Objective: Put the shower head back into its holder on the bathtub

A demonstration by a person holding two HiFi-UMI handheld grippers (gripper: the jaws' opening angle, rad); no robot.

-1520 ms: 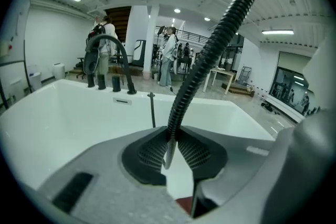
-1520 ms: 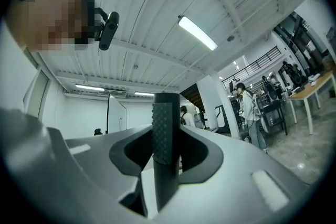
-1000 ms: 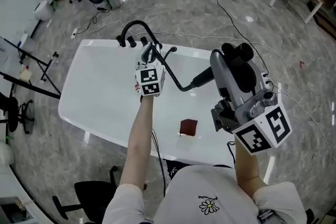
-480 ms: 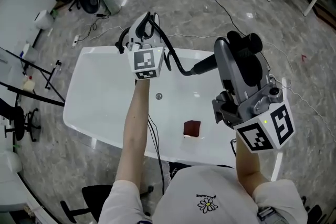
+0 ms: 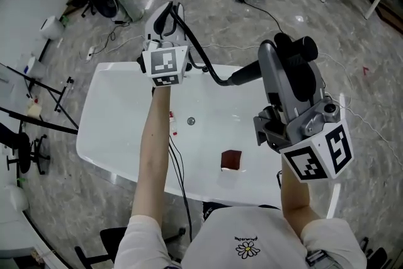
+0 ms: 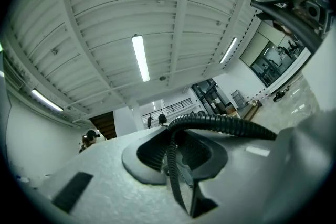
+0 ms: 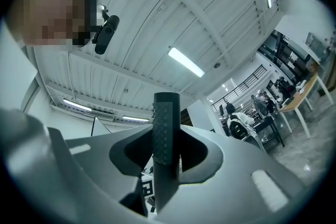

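Left tongs (image 6: pixel 176 157) pinch the hose (image 6: pixel 226 123), right tongs (image 7: pixel 167 157) clamp the shower head (image 7: pixel 166 123), mostly hidden.

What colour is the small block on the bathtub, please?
Dark reddish-brown block, best seen in the head view.

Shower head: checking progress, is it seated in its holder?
No, the right gripper is shut on the shower head, held above the bathtub.

Left gripper (image 5: pixel 165 12) high above the white bathtub (image 5: pixel 113 129), black hose (image 5: pixel 200 60) caught in its jaws, right gripper (image 5: pixel 293 47) on the shower head handle (image 5: pixel 244 75), brown block (image 5: pixel 231 159) inside the tub.
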